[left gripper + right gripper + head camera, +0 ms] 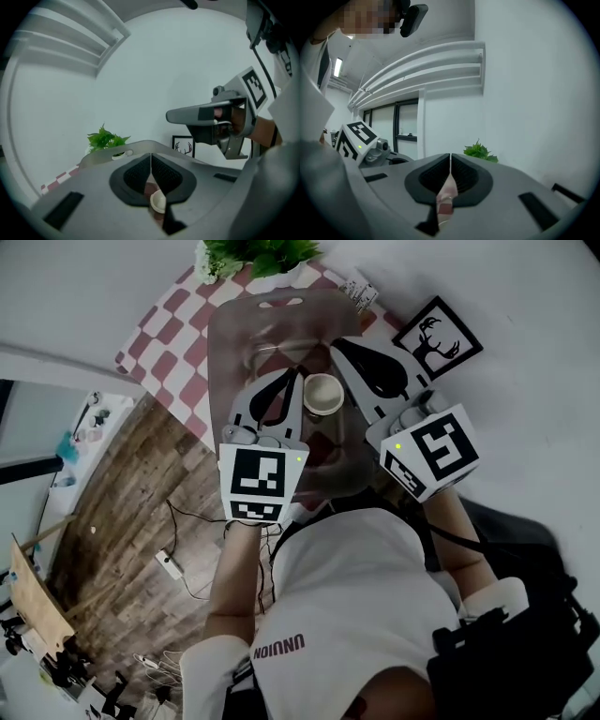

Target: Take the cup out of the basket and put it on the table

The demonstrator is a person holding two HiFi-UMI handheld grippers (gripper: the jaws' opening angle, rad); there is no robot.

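Note:
A beige cup (pixel 322 394) stands upright inside a translucent brown basket (pixel 234 343) on the checkered table. My left gripper (pixel 296 376) hovers just left of the cup with its jaws together and nothing in them. My right gripper (pixel 337 347) hangs just right of the cup, also shut and empty. In the left gripper view the left gripper (pixel 151 161) has its pads meeting, and the cup's rim (pixel 158 201) shows below them. In the right gripper view the right gripper (pixel 450 161) is shut too, with only checkered cloth under it.
A potted green plant (pixel 258 254) stands at the table's far edge. A framed deer picture (pixel 437 337) sits to the right of the basket. The red-and-white cloth (pixel 169 320) ends at the table's left edge, with wooden floor (pixel 131 493) and cables below.

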